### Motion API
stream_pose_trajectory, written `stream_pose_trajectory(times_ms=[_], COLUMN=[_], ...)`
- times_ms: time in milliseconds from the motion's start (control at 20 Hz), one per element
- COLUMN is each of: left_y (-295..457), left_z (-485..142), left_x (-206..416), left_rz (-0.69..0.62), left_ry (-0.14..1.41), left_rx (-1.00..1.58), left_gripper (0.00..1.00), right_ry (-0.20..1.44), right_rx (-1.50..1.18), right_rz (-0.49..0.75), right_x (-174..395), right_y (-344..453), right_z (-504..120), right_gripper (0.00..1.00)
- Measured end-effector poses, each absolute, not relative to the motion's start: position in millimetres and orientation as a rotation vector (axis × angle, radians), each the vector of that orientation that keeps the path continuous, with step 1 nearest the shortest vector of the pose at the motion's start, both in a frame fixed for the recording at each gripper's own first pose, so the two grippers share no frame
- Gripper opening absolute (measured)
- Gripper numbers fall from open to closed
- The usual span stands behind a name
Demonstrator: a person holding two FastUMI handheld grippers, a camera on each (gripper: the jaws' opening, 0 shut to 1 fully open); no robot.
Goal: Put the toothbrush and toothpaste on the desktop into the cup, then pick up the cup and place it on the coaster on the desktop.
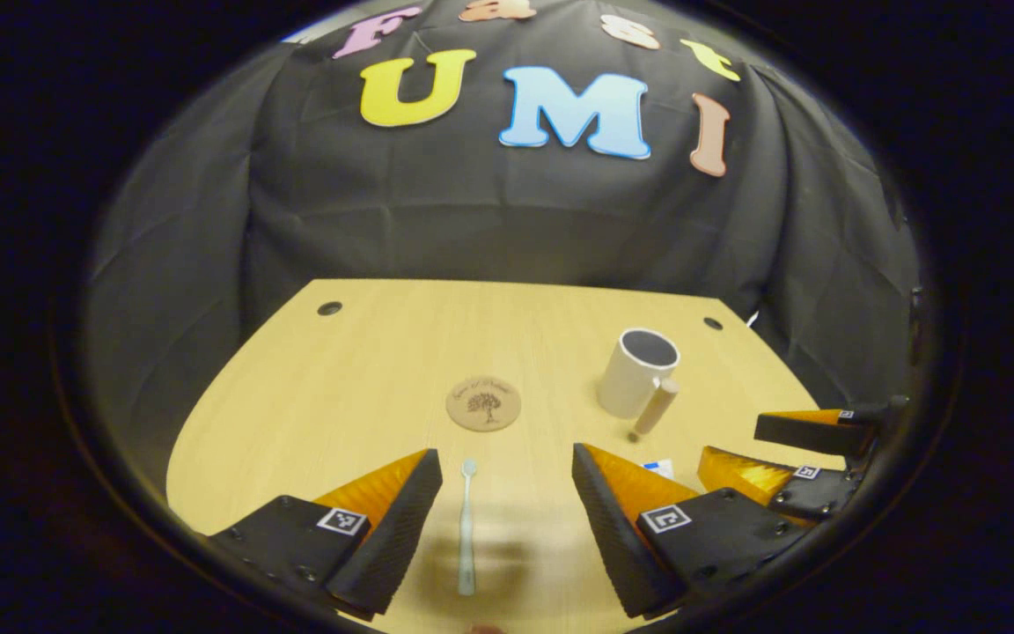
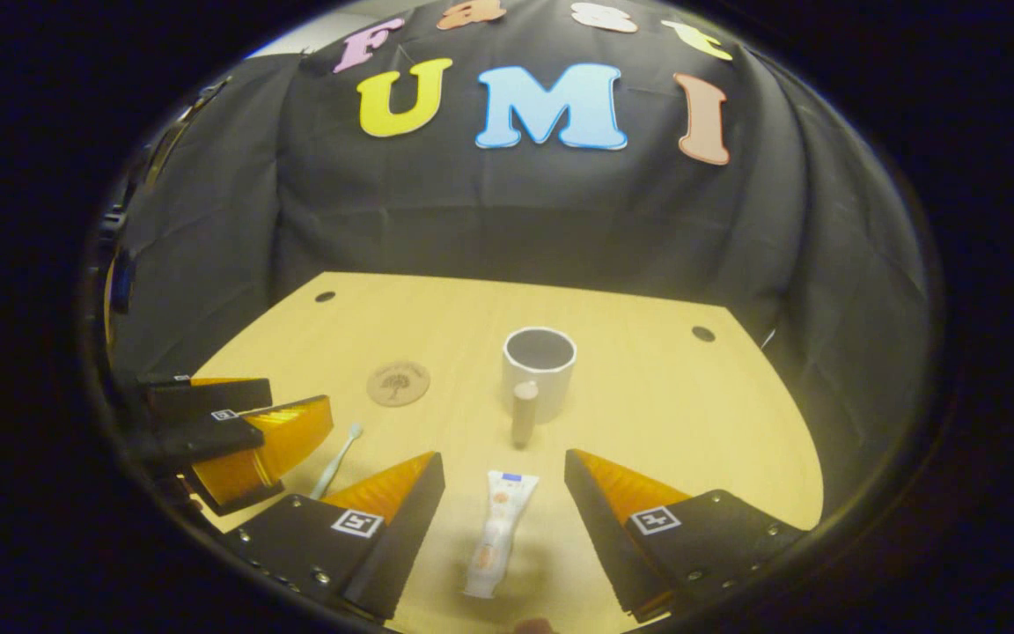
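I hold my left claw [image 1: 507, 519] spread apart over the toothbrush [image 1: 467, 528], which lies flat on the surface [image 1: 340, 370], nearer to me than the cup [image 1: 637, 372]. My right claw [image 2: 505, 519] is spread too, the toothpaste [image 2: 496, 533] lying between its fingers just short of the cup's handle [image 2: 524, 410]. Left of the cup lies the coaster [image 1: 483, 403], bare.
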State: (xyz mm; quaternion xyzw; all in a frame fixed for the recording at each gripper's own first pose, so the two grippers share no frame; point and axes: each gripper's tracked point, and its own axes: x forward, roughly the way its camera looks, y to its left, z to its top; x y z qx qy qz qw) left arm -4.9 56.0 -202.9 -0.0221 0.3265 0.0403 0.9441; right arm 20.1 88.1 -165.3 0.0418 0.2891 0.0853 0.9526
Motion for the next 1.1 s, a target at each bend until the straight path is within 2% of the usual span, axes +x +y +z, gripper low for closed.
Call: stream_pose_trajectory(times_ms=[250,400,700,850,900,950,1100], left_y=[59.9,65.8,72.6,78.2,78.9,78.8,81.2], left_z=[-248.6,-272.7,-318.6,-332.5,-335.9,-337.5,-339.1], left_x=[-16.8,-25.1,-41.6,-41.7,-41.5,-41.6,-40.4], left_rz=[0.086,0.097,0.113,0.128,0.130,0.132,0.127], left_ry=[0.847,0.949,1.138,1.191,1.203,1.216,1.240], left_rx=[-0.065,-0.076,-0.121,-0.108,-0.099,-0.093,-0.054], left_gripper=[0.95,1.00,0.99,0.99,0.96,0.99,0.98], right_ry=[0.732,0.808,0.932,0.976,0.987,0.999,1.067], right_rx=[0.133,0.156,0.186,0.204,0.204,0.202,0.199], right_rz=[0.184,0.180,0.196,0.213,0.215,0.216,0.224], right_x=[22.1,22.1,21.2,23.1,23.7,24.8,19.2], right_y=[100.4,102.4,104.0,107.4,108.1,107.9,109.7], right_z=[-206.3,-226.0,-251.5,-258.0,-261.5,-263.7,-274.3], right_gripper=[0.86,0.86,0.87,0.88,0.88,0.88,0.89])
